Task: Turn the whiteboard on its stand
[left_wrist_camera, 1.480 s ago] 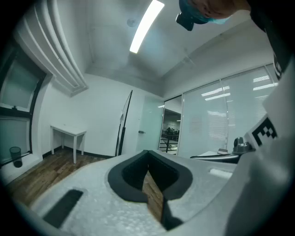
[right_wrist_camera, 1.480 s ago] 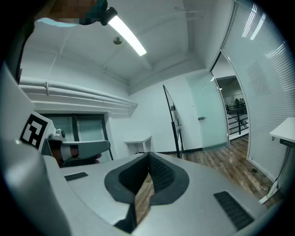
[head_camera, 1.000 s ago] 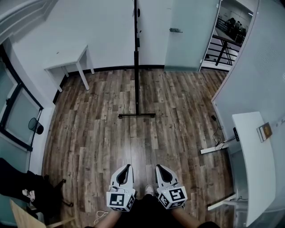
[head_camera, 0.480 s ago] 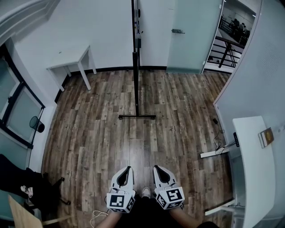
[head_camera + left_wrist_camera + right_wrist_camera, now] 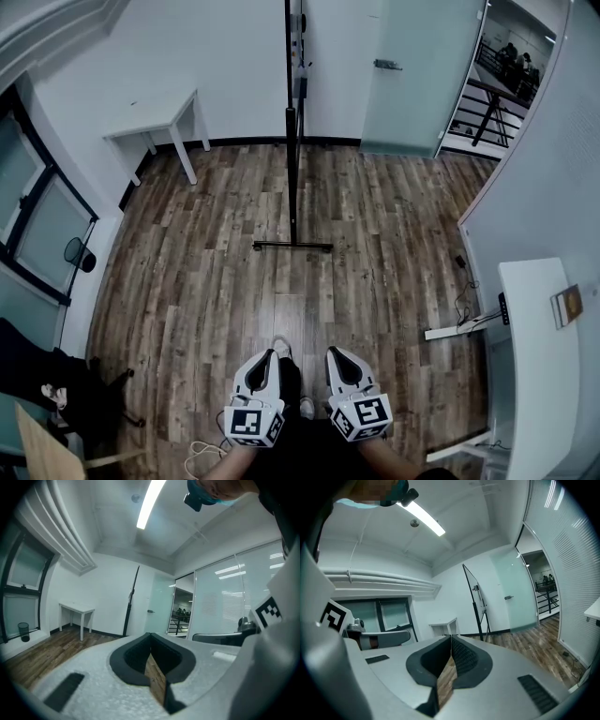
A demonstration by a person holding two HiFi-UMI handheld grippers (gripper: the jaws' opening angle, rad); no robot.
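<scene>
The whiteboard (image 5: 292,112) stands edge-on on its stand. The left gripper (image 5: 269,356) and right gripper (image 5: 335,354) are well short of it, each with jaws together and empty. Since a second ago, both have edged toward it, and a shoe (image 5: 280,348) has stepped forward.

Whiteboard (image 5: 292,169) centre, before wall (image 5: 216,66); table (image 5: 155,125) left, door (image 5: 412,75) right; desk (image 5: 534,366) far right.

Left claw (image 5: 270,353) and right claw (image 5: 332,352) closed, empty, side by side.
</scene>
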